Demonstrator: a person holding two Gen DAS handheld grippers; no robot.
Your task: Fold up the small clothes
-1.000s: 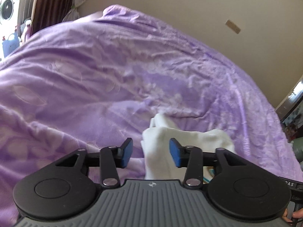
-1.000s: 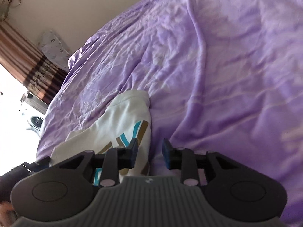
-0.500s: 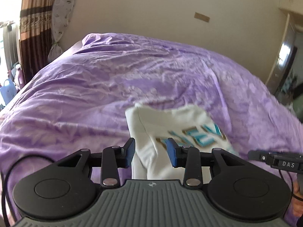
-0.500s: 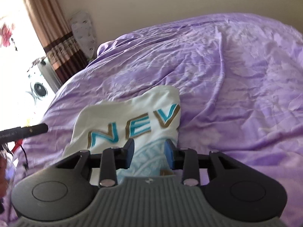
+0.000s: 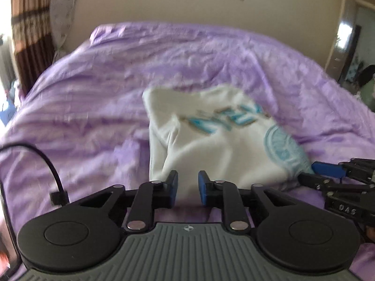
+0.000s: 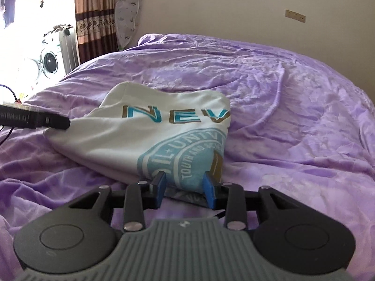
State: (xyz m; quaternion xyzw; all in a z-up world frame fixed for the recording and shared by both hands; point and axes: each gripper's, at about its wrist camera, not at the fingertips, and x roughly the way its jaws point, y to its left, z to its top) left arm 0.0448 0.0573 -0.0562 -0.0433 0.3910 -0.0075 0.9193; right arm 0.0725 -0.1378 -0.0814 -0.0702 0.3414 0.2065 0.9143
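Shirt point(image 6: 145, 135), white, small, printed with teal lettering and a round teal emblem: lying partly folded on the purple bed point(image 6: 293, 121), with the printed face turned up and the lettered end pointing toward 12 o'clock.

Left claw point(image 5: 186, 186): sitting at the shirt's near left edge, at 6 o'clock from the lettering. Its blue pads point(image 5: 173, 187) are standing a little apart with white cloth showing beyond the gap; blur is making it impossible to tell whether fabric is actually being pinched or merely lying past the tips.

Right claw point(image 6: 184, 188): reaching the emblem end of the shirt at the near right corner. Its pads point(image 6: 209, 193) are standing apart, released, with the hem bunching between and just beyond them; no closed grip is showing.

Step in hand, by judgement: the two claws are setting the half-folded shirt down on the bed and squaring it. The cloth is lying slack and rumpled at 9 o'clock in the right wrist view.

Next move, by judgement: taking hold of the near hem at both corners and carrying it toward 12 o'clock over the lettering, keeping the two corners level so that the fold is landing straight.
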